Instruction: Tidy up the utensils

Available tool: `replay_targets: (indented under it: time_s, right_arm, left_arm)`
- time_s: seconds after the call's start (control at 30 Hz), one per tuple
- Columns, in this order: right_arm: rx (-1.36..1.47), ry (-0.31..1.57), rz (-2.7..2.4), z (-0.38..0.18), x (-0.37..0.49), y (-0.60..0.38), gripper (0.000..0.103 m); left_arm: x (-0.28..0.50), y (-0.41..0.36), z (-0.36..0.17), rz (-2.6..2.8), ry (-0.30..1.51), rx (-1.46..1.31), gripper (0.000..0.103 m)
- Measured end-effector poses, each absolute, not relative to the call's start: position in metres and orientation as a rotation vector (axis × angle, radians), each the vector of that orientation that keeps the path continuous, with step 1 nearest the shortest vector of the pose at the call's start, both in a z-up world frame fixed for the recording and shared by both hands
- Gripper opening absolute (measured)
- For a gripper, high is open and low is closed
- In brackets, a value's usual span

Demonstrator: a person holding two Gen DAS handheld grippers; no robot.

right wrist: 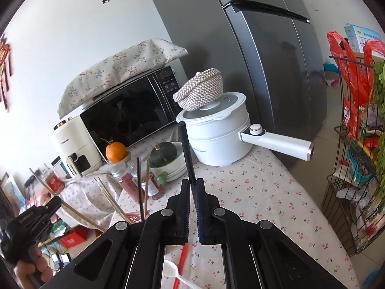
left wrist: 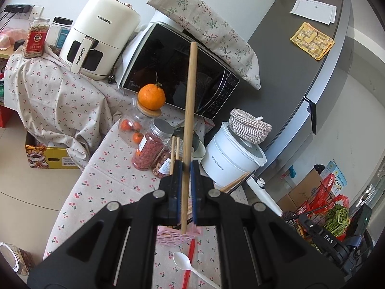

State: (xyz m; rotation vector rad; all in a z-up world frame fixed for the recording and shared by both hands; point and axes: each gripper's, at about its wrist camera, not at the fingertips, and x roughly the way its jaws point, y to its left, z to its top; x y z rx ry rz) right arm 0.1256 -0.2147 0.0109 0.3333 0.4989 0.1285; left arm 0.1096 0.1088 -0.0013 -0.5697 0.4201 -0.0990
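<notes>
Left gripper (left wrist: 186, 166), at centre frame in the left wrist view, jaws narrow and clamped on a wooden stick (left wrist: 190, 110) that rises from between them toward the top of the frame, its lower end poking out over a pink holder (left wrist: 173, 237) low in the frame. More chopsticks (left wrist: 175, 149) upright just left of the jaws. White plastic spoon (left wrist: 185, 262) and red chopstick (left wrist: 189, 262) flat on the cherry-print tabletop (left wrist: 108, 168) at bottom centre. Right gripper (right wrist: 192, 183), centre of the right wrist view, jaws nearly together on a black chopstick (right wrist: 186, 151) angled up toward the white pot (right wrist: 216, 139). Left gripper seen again at lower left, holding its stick slantwise.
</notes>
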Motion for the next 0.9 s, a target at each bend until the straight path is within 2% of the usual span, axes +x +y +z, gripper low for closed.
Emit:
replay_targets:
  time_s: [0.1, 0.37, 0.4, 0.47, 0.5, 0.53, 0.9]
  right_arm:
    - [0.332, 0.512, 0.154, 0.018, 0.123, -0.212, 0.001]
    - [0.315, 0.640, 0.187, 0.013, 0.133, -0.212, 0.003]
    - [0.330, 0.671, 0.169, 0.007, 0.140, -0.215, 0.007]
    - [0.342, 0.749, 0.135, -0.010, 0.158, -0.221, 0.027]
    - [0.346, 0.785, 0.117, -0.019, 0.168, -0.224, 0.050]
    - [0.351, 0.812, 0.101, -0.028, 0.178, -0.226, 0.064]
    - [0.232, 1.055, -0.068, -0.142, 0.271, -0.204, 0.062]
  left_arm:
    - [0.115, 0.106, -0.002, -0.079, 0.387, -0.548, 0.007]
    - [0.129, 0.096, -0.012, -0.057, 0.417, -0.515, 0.007]
    - [0.127, 0.096, -0.011, -0.061, 0.421, -0.523, 0.007]
    - [0.123, 0.098, -0.007, -0.072, 0.427, -0.541, 0.007]
    - [0.121, 0.098, -0.005, -0.079, 0.433, -0.549, 0.007]
    - [0.119, 0.098, -0.003, -0.087, 0.439, -0.556, 0.007]
    - [0.109, 0.097, 0.005, -0.152, 0.475, -0.518, 0.007]
